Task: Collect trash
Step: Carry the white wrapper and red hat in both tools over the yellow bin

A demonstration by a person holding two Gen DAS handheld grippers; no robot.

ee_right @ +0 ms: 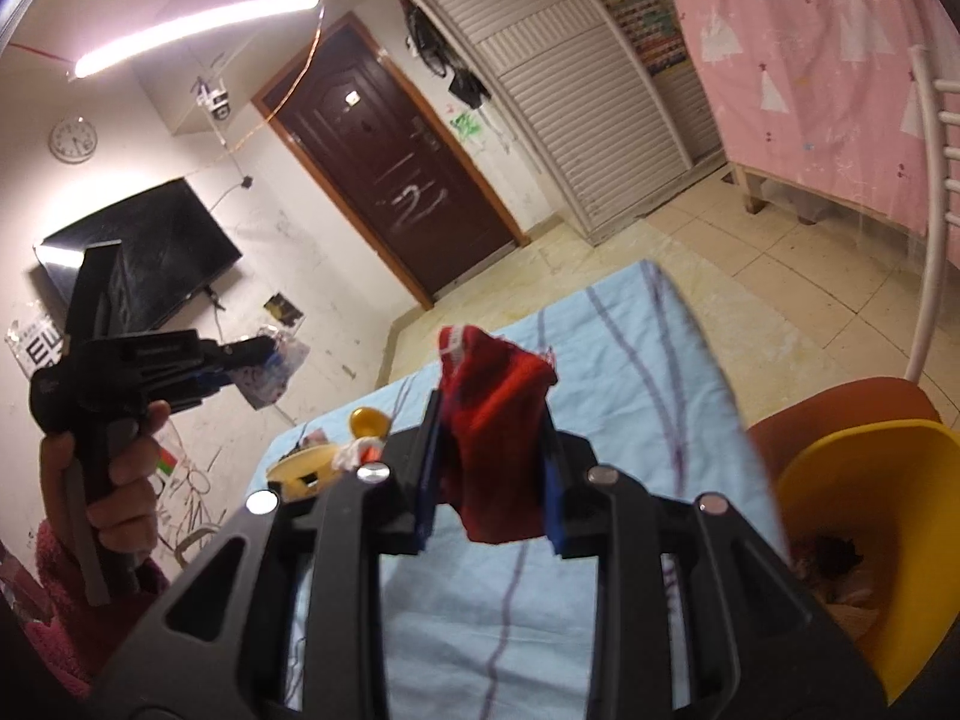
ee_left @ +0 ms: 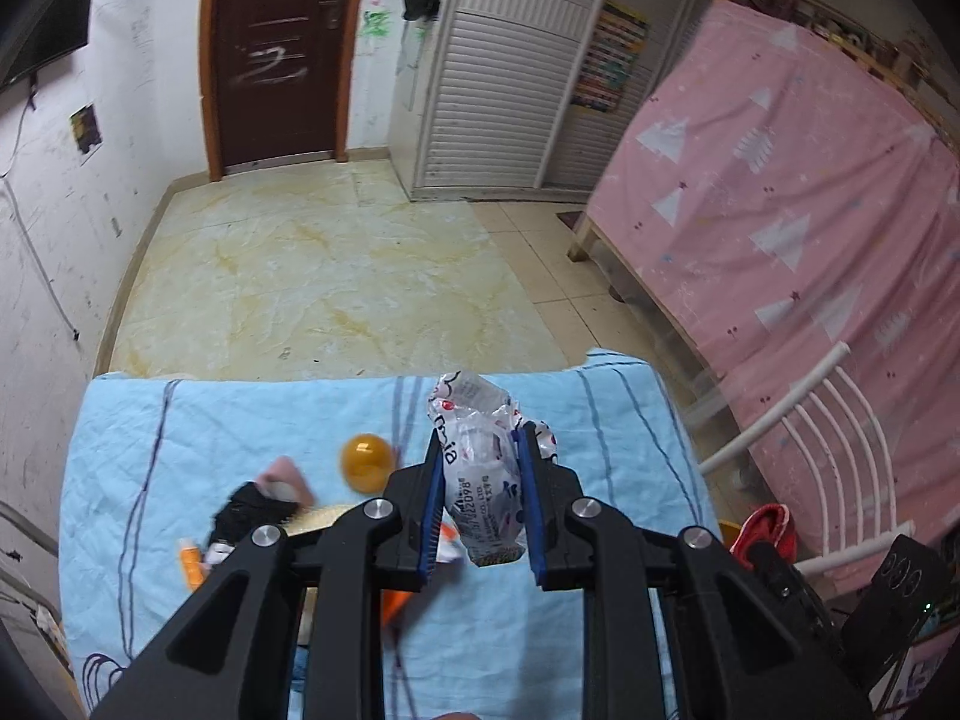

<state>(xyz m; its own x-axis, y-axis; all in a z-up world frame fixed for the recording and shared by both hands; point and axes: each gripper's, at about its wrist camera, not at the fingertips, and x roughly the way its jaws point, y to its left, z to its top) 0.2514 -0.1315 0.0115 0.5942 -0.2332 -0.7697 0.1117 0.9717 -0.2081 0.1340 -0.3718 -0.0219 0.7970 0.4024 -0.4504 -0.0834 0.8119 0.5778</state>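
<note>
My left gripper [ee_left: 480, 450] is shut on a crumpled clear plastic wrapper [ee_left: 483, 468] with printed text, held above the blue-clothed table [ee_left: 210, 420]. That gripper also shows in the right wrist view [ee_right: 264, 360], raised at the left with the wrapper [ee_right: 273, 375] in its jaws. My right gripper [ee_right: 492, 420] is shut on a red wrapper [ee_right: 498, 438], held above the table [ee_right: 630, 372]. A yellow bin [ee_right: 864, 516] stands at the right, with some trash inside.
On the table lie an orange ball [ee_left: 365, 461], a pink and black item [ee_left: 264, 498], a small orange tube [ee_left: 191, 564] and a yellow dish [ee_right: 300, 465]. A white chair [ee_left: 840, 450] and a pink-covered bed [ee_left: 780, 192] stand to the right.
</note>
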